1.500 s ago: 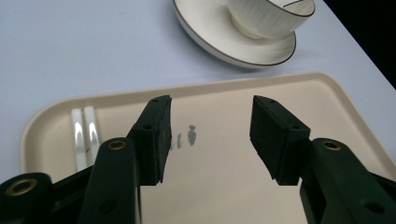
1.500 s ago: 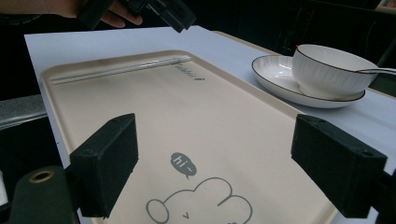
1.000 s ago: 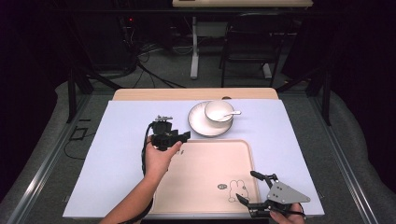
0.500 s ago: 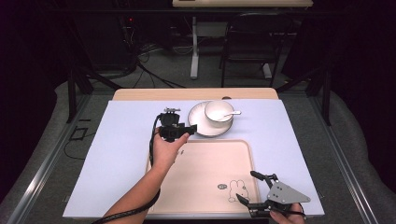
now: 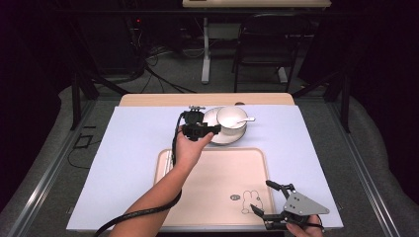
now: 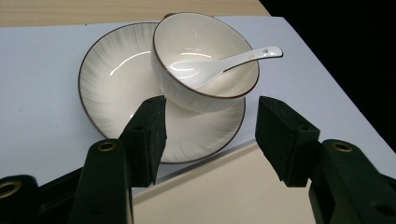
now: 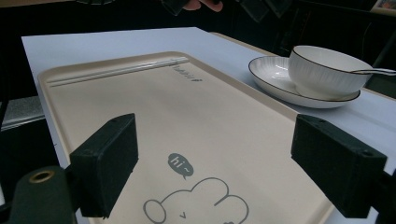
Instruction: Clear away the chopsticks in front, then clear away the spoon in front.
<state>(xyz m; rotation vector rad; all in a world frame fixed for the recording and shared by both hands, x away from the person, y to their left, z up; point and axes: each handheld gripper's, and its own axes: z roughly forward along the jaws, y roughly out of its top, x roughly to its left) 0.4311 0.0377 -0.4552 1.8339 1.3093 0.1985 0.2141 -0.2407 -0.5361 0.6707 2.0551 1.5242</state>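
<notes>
So on the lilac-covered counter (image 5: 123,163) there's a glossy round white ceramic plate (image 6: 116,79) with a thin brown rim and faint ribbing, just past the smooth beige plastic tray (image 5: 212,187). On it sits a ribbed white bowl (image 6: 205,51) holding a white ceramic spoon (image 6: 224,63). Left claw (image 6: 210,128) hangs released right before the bowl, and the right claw (image 7: 215,163) is released too, over the tray.

The word "hi~" stands in a small dark speech bubble (image 7: 180,165) printed on the beige tray (image 7: 140,112), right between the right gripper (image 7: 215,163) and its 2 black jaws, just above the outline of a cartoon rabbit (image 7: 196,205). Farther out from those jaws, near the tray's far rim beside a long groove, sits a short line of small dark lettering (image 7: 187,73), too small to make out
</notes>
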